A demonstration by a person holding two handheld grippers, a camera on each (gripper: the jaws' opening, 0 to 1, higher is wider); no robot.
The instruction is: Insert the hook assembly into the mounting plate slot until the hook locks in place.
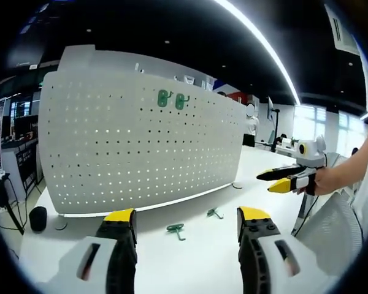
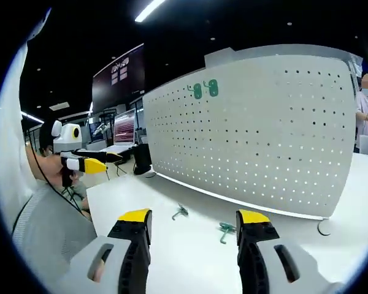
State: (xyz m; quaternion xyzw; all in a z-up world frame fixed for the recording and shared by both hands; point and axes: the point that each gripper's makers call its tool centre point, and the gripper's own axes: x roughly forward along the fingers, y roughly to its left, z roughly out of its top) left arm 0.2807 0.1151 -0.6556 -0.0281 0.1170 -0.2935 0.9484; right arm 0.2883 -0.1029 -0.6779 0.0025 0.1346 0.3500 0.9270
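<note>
2 loose hooks (image 1: pixel 176 229) before pegboard (image 1: pixel 135 153)

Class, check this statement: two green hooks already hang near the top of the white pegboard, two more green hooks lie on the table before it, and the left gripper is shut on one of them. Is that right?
Not quite. The left gripper is open and holds nothing, as the left gripper view shows. Two green hooks do hang near the top of the white pegboard, and two more lie on the table: one hook and another.
</note>
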